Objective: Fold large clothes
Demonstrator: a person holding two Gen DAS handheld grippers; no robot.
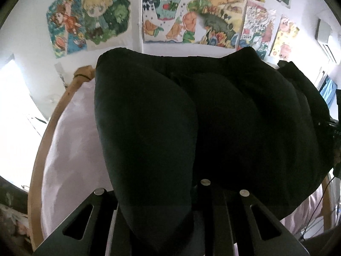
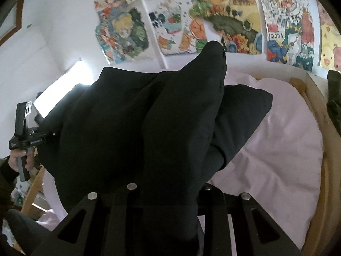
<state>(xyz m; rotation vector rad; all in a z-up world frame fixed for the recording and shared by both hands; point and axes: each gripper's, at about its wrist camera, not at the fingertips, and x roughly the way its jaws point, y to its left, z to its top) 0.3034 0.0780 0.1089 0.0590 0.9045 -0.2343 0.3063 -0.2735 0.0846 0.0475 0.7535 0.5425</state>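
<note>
A large black garment (image 1: pixel 191 117) hangs lifted above the bed and fills most of the left wrist view. My left gripper (image 1: pixel 159 200) is shut on a bunched fold of it, and the cloth hides the fingertips. In the right wrist view the same black garment (image 2: pixel 127 128) drapes in thick folds, with one corner pointing up toward the wall. My right gripper (image 2: pixel 169 192) is shut on its near edge. The left gripper's body (image 2: pixel 23 140) shows at the far left of that view, held by a hand (image 2: pixel 19 160).
Under the garment lies a pale pink sheet (image 2: pixel 277 138) on a bed with a light wooden frame (image 2: pixel 328 181). Colourful drawings (image 1: pixel 170 21) cover the white wall behind. Another dark cloth (image 2: pixel 334 98) sits at the right edge. A bright window (image 1: pixel 12 89) is at left.
</note>
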